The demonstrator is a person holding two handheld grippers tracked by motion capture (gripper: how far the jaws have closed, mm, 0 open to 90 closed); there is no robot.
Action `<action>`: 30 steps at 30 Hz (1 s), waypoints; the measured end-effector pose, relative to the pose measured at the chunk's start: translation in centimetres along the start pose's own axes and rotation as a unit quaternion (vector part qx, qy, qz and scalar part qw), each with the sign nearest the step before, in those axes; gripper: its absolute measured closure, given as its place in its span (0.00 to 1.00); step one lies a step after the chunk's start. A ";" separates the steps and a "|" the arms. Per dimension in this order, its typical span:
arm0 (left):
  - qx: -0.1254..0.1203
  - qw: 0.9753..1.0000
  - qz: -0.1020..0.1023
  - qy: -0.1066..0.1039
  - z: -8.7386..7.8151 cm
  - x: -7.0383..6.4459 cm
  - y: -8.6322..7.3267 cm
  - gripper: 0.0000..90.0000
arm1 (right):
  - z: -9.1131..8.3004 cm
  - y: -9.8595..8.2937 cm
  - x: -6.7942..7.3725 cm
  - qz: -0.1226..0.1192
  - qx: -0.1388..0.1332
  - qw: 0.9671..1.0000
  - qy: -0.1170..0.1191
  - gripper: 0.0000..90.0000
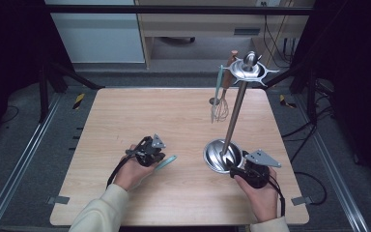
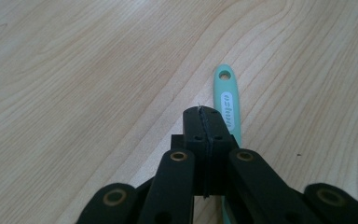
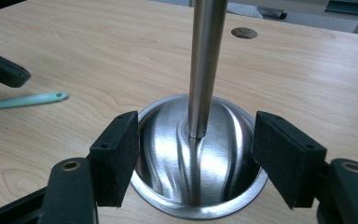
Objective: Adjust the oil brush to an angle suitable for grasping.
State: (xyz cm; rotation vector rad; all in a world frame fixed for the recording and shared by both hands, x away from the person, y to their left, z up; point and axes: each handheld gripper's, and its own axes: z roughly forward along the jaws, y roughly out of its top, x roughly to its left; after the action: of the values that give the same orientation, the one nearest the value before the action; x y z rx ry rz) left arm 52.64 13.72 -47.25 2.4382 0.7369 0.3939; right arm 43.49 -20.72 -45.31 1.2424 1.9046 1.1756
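The wooden desk (image 1: 174, 121) carries a tall steel utensil stand (image 1: 235, 116), whose round dish base (image 3: 200, 154) sits near the front right edge and whose pole rises to a spoked hanger top (image 1: 249, 70); a whisk (image 1: 219, 108) and a teal-handled tool hang there. The stand looks heavy at the base, rigid and slick, so the base rim seems the steadying hold. The right gripper (image 3: 198, 154) has its fingers spread wide, flanking that base. The left gripper (image 2: 206, 130) has its fingers pressed together above the teal utensil handle (image 2: 227, 100); whether they pinch it I cannot tell. This handle lies flat on the desk left of the stand: slim, light, smooth plastic, white-labelled, with a hanging hole at its tip. Mid-handle seems best.
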 end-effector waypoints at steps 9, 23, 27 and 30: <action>0.012 1.000 0.011 -0.008 0.6 -0.4 -0.1 1.00 | 0.0 0.0 0.0 0.000 -0.001 1.000 0.002 0.36; 0.017 0.999 0.024 -0.018 0.8 -1.3 -0.2 1.00 | 0.0 0.0 0.0 0.000 0.002 1.000 0.002 0.37; 0.013 0.999 0.040 -0.033 0.4 -2.9 -0.5 1.00 | 0.0 0.0 0.0 -0.001 0.002 1.000 0.001 0.37; 0.015 0.998 0.056 -0.039 0.2 -3.8 -0.5 1.00 | 0.0 0.0 0.0 -0.001 0.003 1.000 0.002 0.37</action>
State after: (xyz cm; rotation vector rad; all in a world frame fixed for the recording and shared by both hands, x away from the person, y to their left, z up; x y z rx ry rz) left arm 49.40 11.77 -48.17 2.5155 0.5799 0.3300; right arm 43.48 -20.72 -45.33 1.2412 1.9141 1.1735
